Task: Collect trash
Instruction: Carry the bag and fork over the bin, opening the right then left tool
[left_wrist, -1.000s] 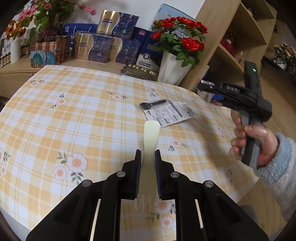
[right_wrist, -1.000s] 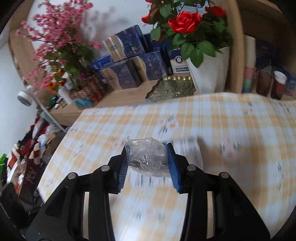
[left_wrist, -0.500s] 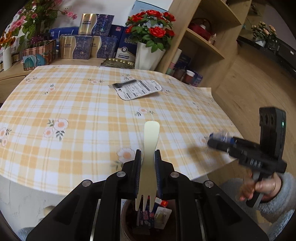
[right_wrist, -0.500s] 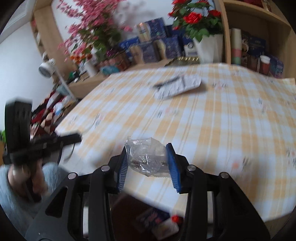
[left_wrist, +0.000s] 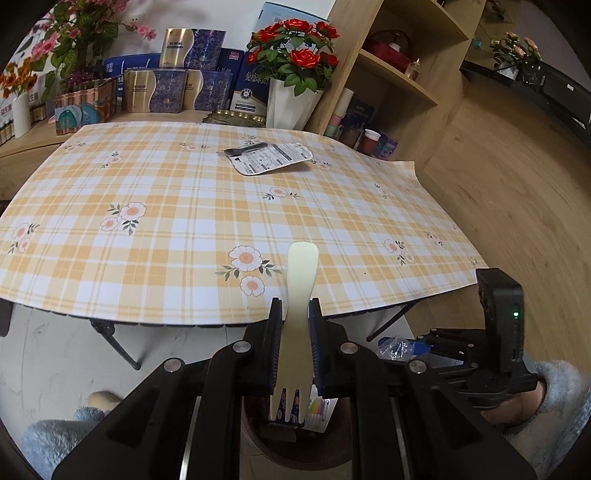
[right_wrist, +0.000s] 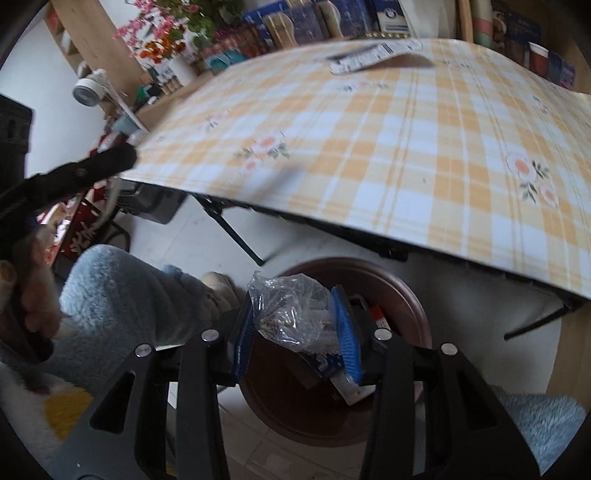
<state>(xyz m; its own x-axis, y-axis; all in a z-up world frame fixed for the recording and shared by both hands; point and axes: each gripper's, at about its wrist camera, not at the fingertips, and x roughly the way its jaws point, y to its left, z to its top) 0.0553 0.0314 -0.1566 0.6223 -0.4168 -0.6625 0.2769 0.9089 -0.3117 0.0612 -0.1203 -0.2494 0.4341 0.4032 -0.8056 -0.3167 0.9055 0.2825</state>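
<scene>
My left gripper (left_wrist: 295, 325) is shut on a pale cream plastic fork (left_wrist: 298, 295), tines toward the camera, held over a brown round trash bin (left_wrist: 295, 446) on the floor below the table edge. My right gripper (right_wrist: 297, 325) is shut on a crumpled clear plastic wrapper (right_wrist: 291, 314), held over the same bin (right_wrist: 406, 295), which holds several wrappers. The right gripper also shows in the left wrist view (left_wrist: 406, 345). A white printed packet (left_wrist: 273, 158) and a black spoon (left_wrist: 245, 148) lie on the far side of the table; the packet also shows in the right wrist view (right_wrist: 373, 55).
The table has a yellow plaid flowered cloth (left_wrist: 177, 206) and folding black legs (left_wrist: 114, 343). A white vase of red roses (left_wrist: 291, 96), boxes (left_wrist: 173, 85) and a wooden shelf unit (left_wrist: 399, 66) stand behind it. The person's fuzzy blue sleeves (right_wrist: 122, 295) are near the bin.
Both grippers have drawn back from above the table and come down past its front edge to above the trash bin, still holding the fork and the wrapper.
</scene>
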